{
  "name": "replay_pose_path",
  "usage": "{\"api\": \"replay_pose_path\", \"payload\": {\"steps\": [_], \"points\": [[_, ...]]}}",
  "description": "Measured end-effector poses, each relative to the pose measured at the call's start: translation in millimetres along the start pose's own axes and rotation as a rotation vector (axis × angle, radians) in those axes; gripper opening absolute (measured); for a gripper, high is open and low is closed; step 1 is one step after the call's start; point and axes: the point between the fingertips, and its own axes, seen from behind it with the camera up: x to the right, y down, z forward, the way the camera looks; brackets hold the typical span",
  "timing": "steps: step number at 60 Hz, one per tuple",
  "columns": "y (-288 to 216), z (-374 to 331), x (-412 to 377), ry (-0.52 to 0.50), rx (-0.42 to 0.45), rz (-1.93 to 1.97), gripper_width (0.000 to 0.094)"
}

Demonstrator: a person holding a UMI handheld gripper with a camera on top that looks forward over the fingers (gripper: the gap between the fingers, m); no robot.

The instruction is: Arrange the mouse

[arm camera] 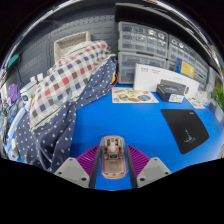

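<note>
A small pale, see-through mouse (112, 160) sits between my gripper's (112, 150) two fingers, over the blue table top (130, 120). The purple pads (86, 159) press against both of its sides, so the gripper is shut on it. A black mouse pad (187, 128) lies flat on the table ahead and to the right of the fingers, well apart from the mouse.
A plaid cloth (65, 90) is draped over something at the left. A printed leaflet (130, 95), a white box (152, 75) and a black box (170, 92) stand beyond the fingers. Clear drawer cabinets (145, 42) line the back wall.
</note>
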Motion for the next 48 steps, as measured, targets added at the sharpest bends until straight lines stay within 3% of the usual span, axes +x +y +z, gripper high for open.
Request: {"api": "replay_pose_path", "payload": {"steps": [11,12,15,16,17,19,28,48], "points": [[-1,4,-1,-0.013,-0.034,0.002,0.0437],[-1,3,-1,-0.015,-0.038,-0.003,0.0465],[0,4,-1,-0.018,-0.056,-0.012,0.0384],[0,4,-1,-0.02,-0.062,-0.014,0.0424],[0,5,-1,-0.021,-0.066,-0.018,0.0351],[0,6,-1,-0.025,-0.072,-0.023,0.0328],[-13,3,3,-0.06,-0.101,-0.03,0.0325],[-212,-78,118,-0.068,0.229,-0.078,0.0328]]}}
